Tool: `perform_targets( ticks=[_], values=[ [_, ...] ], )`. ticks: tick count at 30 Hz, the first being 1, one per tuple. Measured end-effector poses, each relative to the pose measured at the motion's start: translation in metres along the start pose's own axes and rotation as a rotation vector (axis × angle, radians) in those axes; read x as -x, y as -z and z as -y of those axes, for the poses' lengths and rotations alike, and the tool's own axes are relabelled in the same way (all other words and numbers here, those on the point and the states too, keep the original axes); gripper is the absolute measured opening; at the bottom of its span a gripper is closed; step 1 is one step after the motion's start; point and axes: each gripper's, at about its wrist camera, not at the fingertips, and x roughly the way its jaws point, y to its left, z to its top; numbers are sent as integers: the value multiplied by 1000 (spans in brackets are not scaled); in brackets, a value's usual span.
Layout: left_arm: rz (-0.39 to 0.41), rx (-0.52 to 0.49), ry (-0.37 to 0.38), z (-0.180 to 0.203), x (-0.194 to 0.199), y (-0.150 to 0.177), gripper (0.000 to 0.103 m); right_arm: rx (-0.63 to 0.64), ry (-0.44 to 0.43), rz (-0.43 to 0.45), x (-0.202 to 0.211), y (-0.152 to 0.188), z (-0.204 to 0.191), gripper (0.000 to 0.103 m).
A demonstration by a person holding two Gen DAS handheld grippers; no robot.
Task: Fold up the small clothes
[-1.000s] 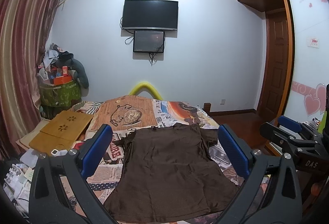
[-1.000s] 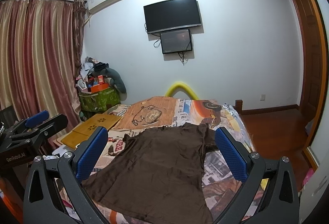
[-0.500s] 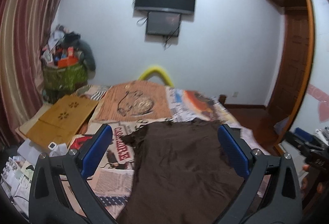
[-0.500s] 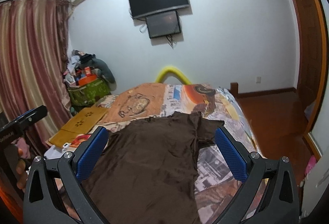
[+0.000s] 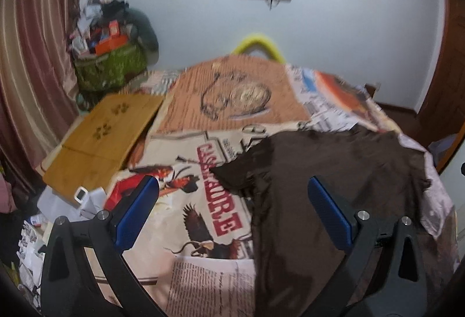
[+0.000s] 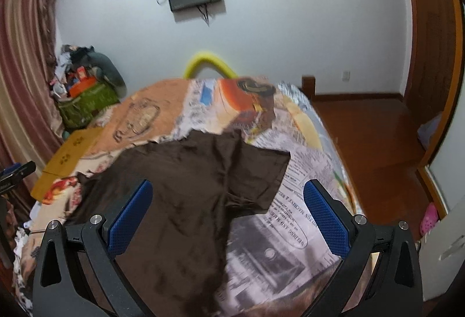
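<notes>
One brown shirt [image 5: 334,186] lying spread flat on printed bedspread [image 5: 209,218]. Two grippers hovering above: left gripper [image 5: 232,212] gaping wide over left sleeve [image 5: 232,174], gripping nothing; right gripper [image 6: 228,215] likewise gaping, empty, over right sleeve [image 6: 258,174].

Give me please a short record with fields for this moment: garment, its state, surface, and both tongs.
garment: dark brown short-sleeved cloth shirt
state: spread flat, unfolded, one sleeve out toward the bed's edge
surface: bed cover printed like newspaper
left tongs: open, above the shirt's sleeve, gripping nothing
right tongs: open, above the other sleeve, gripping nothing
</notes>
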Motion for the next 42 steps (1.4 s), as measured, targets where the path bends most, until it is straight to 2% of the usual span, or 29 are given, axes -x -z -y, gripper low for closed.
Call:
perform_targets(
  ticks=[3, 5, 8, 12, 17, 20, 22, 25, 27, 28, 30, 31, 33, 35, 37, 39, 40, 41, 42],
  values=[
    [-81, 12, -11, -8, -33, 2, 103, -15, 6, -51, -20, -2, 16, 103],
    [-164, 29, -6, -15, -59, 6, 103, -22, 8, -78, -35, -5, 23, 102],
    [-224, 58, 18, -22, -82, 11, 100, -15, 15, -114, -52, -5, 30, 97],
    [-273, 71, 44, -23, -103, 15, 93, -2, 1, -139, -68, -8, 36, 91],
    [-307, 131, 173, -20, -119, 9, 93, -2, -22, -153, -84, -16, 45, 85],
    [-322, 173, 219, -20, -130, 0, 93, 5, -28, -168, -95, -21, 48, 80],
    [-314, 181, 191, -23, -137, -9, 92, 10, -33, -173, -100, -25, 47, 76],
    [-287, 158, 99, -33, -150, -27, 90, 12, -44, -170, -103, -30, 50, 75],
    [-312, 147, 50, -40, -167, -33, 87, 10, -44, -168, -104, -33, 52, 75],
    [-355, 150, 35, -45, -180, -32, 85, 10, -45, -169, -106, -35, 53, 75],
    [-421, 162, 41, -51, -196, -26, 75, 16, -41, -173, -109, -36, 53, 75],
    [-469, 177, 57, -54, -208, -20, 74, 21, -39, -174, -110, -36, 54, 75],
    [-494, 181, 75, -55, -215, -12, 74, 28, -31, -178, -112, -35, 53, 75],
    [-480, 152, 74, -52, -217, -8, 73, 34, -17, -181, -116, -36, 54, 75],
    [-471, 148, 97, -51, -217, -7, 63, 26, -19, -180, -118, -37, 57, 75],
    [-478, 150, 133, -47, -220, -9, 34, 24, -21, -175, -119, -38, 58, 72],
    [-482, 139, 127, -45, -221, -10, 23, 27, -21, -175, -119, -37, 58, 66],
    [-486, 131, 123, -44, -221, -12, 8, 32, -21, -177, -121, -37, 58, 62],
    [-488, 132, 133, -44, -222, -13, 6, 36, -20, -180, -121, -36, 57, 56]
  ],
)
